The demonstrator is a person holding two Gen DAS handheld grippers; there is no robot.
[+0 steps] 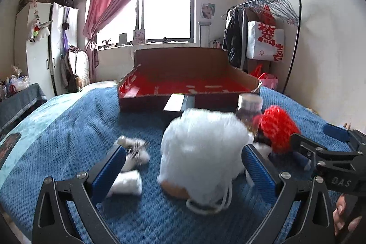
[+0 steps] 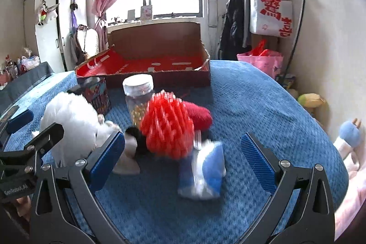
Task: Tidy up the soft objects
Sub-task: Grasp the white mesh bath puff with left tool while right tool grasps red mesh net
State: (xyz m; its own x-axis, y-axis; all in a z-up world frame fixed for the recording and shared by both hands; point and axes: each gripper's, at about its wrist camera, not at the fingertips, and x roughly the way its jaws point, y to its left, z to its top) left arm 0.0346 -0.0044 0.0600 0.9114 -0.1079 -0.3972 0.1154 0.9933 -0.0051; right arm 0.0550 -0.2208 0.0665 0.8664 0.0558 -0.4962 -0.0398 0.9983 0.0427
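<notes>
A fluffy white plush item (image 1: 201, 148) lies on the blue bedspread (image 1: 80, 129), between the blue pads of my left gripper (image 1: 186, 169), which is open around it. White socks (image 1: 132, 152) lie to its left. A red knitted item (image 2: 169, 125) sits between the fingers of my right gripper (image 2: 183, 157), also open, above a blue-and-white sock (image 2: 205, 170). The same red item (image 1: 279, 127) shows in the left wrist view, and the white plush (image 2: 73, 125) in the right one. A red open cardboard box (image 1: 187, 81) stands farther back on the bed.
A clear plastic jar (image 2: 139, 95) and a dark patterned tin (image 2: 98, 95) stand in front of the box (image 2: 148, 63). A clothes rack with a white bag (image 1: 265, 40) is at the right, a white wardrobe (image 1: 43, 45) at the left. Plush toys (image 2: 350, 134) lie off the bed's right edge.
</notes>
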